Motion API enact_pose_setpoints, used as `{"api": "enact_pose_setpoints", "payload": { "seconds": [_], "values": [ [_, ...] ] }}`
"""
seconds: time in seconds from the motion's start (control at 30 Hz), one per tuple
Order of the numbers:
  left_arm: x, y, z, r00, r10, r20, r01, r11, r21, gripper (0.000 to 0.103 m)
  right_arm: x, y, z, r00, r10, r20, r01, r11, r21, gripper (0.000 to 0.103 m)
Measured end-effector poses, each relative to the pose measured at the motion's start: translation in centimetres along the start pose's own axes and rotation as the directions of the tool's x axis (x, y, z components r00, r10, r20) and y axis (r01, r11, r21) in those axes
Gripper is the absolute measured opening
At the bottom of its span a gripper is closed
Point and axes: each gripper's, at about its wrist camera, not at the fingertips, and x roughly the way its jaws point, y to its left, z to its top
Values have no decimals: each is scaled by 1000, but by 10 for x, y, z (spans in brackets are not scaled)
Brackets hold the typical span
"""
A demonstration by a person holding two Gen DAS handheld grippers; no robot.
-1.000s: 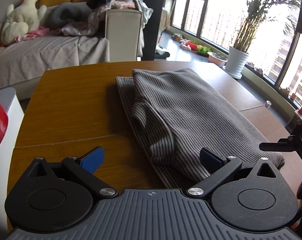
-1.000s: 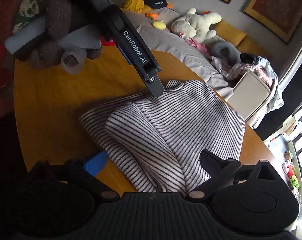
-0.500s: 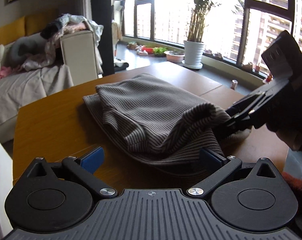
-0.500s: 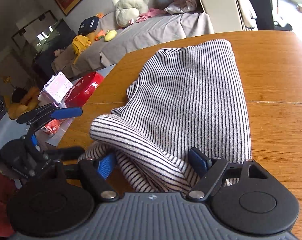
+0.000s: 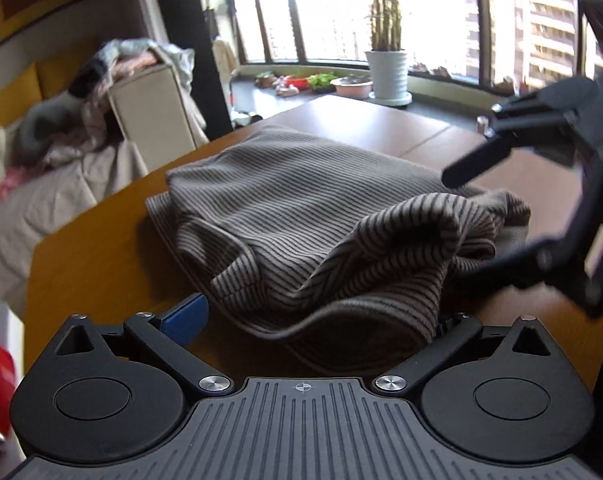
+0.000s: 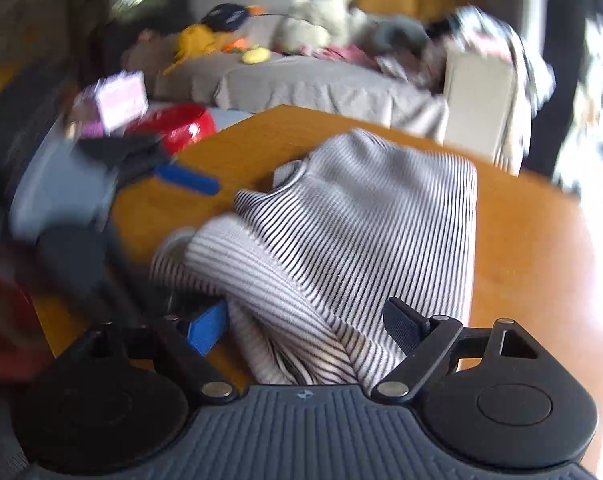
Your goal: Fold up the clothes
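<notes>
The striped garment (image 5: 301, 216) lay part-folded mid-tabletop (image 5: 85, 248), its near end bunched and, by my judgement, not yet turned over. The left gripper (image 5: 321, 316) held its jaws apart around that near hem; the right gripper (image 6: 307, 328) likewise straddled cloth, unclamped. Bare wood stayed free left and beyond.

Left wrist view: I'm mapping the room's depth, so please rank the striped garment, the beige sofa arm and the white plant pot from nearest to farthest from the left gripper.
1. Striped garment, bunched on the table between the left gripper's open fingers.
2. Beige sofa arm, beyond the table, to the left.
3. White plant pot, far right by the window.
</notes>
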Motion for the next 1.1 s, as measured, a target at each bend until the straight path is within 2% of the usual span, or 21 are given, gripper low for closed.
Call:
{"api": "enact_pose_setpoints", "payload": {
  "seconds": [0.1, 0.17, 0.2, 0.27, 0.3, 0.37, 0.4, 0.47, 0.5, 0.57, 0.6, 0.67, 0.7, 0.77, 0.9, 1.1],
  "values": [
    [1, 22, 6, 998, -66, -3, 65, 984, -169, 103, -2, 1, 0, 1000, -31, 5, 31, 999, -27, 85],
    [3, 27, 7, 997, -82, -5, 79, 972, -221, 103, -3, 1, 0, 999, -48, 7, 49, 998, -37, 65],
    [2, 29, 7, 996, -87, -8, 83, 969, -232, 103, -4, 1, 0, 998, -57, 8, 57, 997, -42, 40],
    [-8, 31, 4, 994, -107, 10, 106, 968, -228, 103, -5, 1, 0, 997, -75, 10, 75, 996, -52, 36],
    [-19, 36, 2, 989, -138, 43, 144, 961, -236, 103, -6, 1, 0, 996, -83, 11, 84, 995, -57, 34],
    [-41, 54, 4, 974, -182, 136, 215, 933, -289, 103, -7, 1, 1, 995, -101, 14, 101, 993, -67, 32],
    [-49, 65, 6, 969, -173, 178, 223, 921, -321, 103, -11, -1, 2, 995, -98, 5, 98, 993, -66, 31],
    [-56, 82, 13, 966, -119, 231, 199, 910, -363, 103, -19, -3, 6, 997, -76, -26, 74, 995, -71, 30],
    [-51, 86, 18, 967, -105, 233, 185, 916, -356, 102, -23, -4, 7, 997, -64, -41, 61, 995, -74, 30],
    [-27, 81, 26, 975, -116, 188, 168, 941, -294, 97, -29, 3, 7, 995, -63, -74, 52, 989, -141, 30],
    [-14, 78, 29, 979, -119, 162, 159, 952, -262, 91, -32, 9, 6, 994, -70, -90, 52, 981, -185, 30],
    [19, 65, 30, 992, -112, 54, 119, 979, -168, 77, -39, 16, 7, 991, -69, -119, 39, 971, -236, 29],
    [29, 61, 28, 995, -100, 19, 102, 986, -134, 74, -45, 17, 12, 990, -70, -119, 38, 966, -255, 29],
    [40, 58, 20, 993, -117, -12, 115, 989, -98, 78, -44, 10, 27, 991, -62, -115, 28, 961, -275, 28],
    [40, 70, 15, 979, -205, 9, 205, 971, -121, 83, -5, -26, 65, 994, -16, -111, -14, 964, -265, 27],
    [45, 96, 7, 980, -199, 8, 197, 964, -178, 83, 54, -78, 124, 993, 53, -105, -78, 965, -252, 29]
  ]
}}
